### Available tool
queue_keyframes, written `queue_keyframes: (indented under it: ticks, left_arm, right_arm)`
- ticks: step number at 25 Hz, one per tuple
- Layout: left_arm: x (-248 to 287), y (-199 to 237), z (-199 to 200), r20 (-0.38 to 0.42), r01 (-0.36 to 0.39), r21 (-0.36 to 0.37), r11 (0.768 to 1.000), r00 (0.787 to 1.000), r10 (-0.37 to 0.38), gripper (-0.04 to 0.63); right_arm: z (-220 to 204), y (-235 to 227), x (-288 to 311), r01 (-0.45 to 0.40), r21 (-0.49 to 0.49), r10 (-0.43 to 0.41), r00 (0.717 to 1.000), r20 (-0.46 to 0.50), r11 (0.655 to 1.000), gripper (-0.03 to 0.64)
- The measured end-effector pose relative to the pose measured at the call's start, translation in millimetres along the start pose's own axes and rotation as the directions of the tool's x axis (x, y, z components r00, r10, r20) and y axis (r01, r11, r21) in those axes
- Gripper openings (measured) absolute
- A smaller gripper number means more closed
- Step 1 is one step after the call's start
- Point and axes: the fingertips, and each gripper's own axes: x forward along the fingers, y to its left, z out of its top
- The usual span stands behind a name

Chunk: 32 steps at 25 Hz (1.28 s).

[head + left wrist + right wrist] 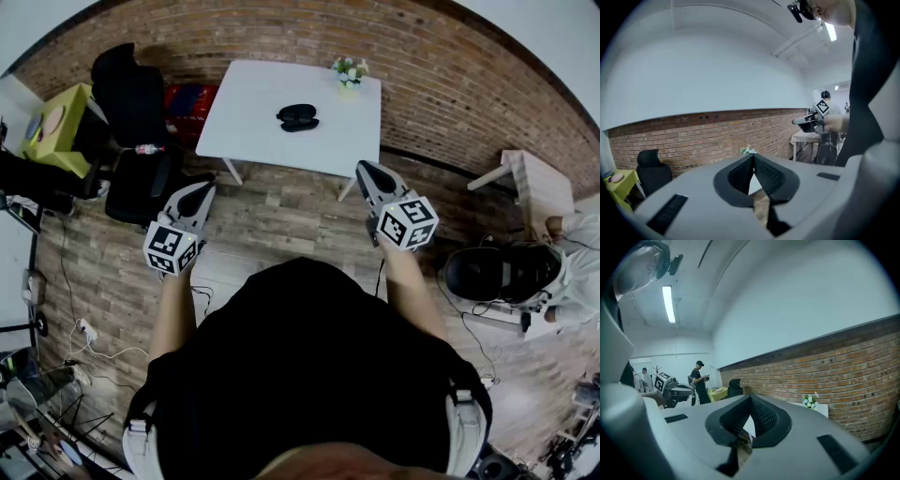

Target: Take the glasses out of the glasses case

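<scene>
A black glasses case (298, 116) lies near the middle of the white table (253, 127), far ahead of me. I cannot tell from here whether it is closed. My left gripper (207, 188) hangs over the wooden floor, short of the table's near left corner, shut with nothing in it. My right gripper (363, 168) is held near the table's near right corner, also shut and empty. In the left gripper view the fingertips (752, 157) meet; in the right gripper view the fingertips (750, 397) meet too. The case is hidden in both gripper views.
A small pot of flowers (349, 71) stands at the table's far right corner. A black office chair (131, 112) and a yellow table (58, 127) are at the left. A brick wall (450, 84) runs behind. A seated person (562, 272) and a white bench (530, 183) are at the right.
</scene>
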Motion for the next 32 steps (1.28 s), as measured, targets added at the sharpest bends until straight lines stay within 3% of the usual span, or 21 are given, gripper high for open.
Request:
queue_keyframes:
  ticks: [16, 25, 32]
  left_arm:
    - [3, 11, 4, 0.008, 0.102, 0.024, 0.994, 0.995, -0.103, 0.009]
    - [18, 11, 3, 0.005, 0.117, 0.021, 0.993, 0.993, -0.117, 0.01]
    - [38, 31, 9, -0.001, 0.088, 0.027, 0.996, 0.996, -0.088, 0.01]
  right_arm:
    - [-4, 12, 13, 0.068, 0.004, -0.068, 0.998, 0.005, 0.998, 0.015]
    - [-8, 0, 25, 0.087, -0.027, -0.087, 0.996, -0.014, 0.996, 0.015]
    - [-4, -18, 50, 0.07, -0.05, -0.071, 0.997, -0.024, 0.996, 0.015]
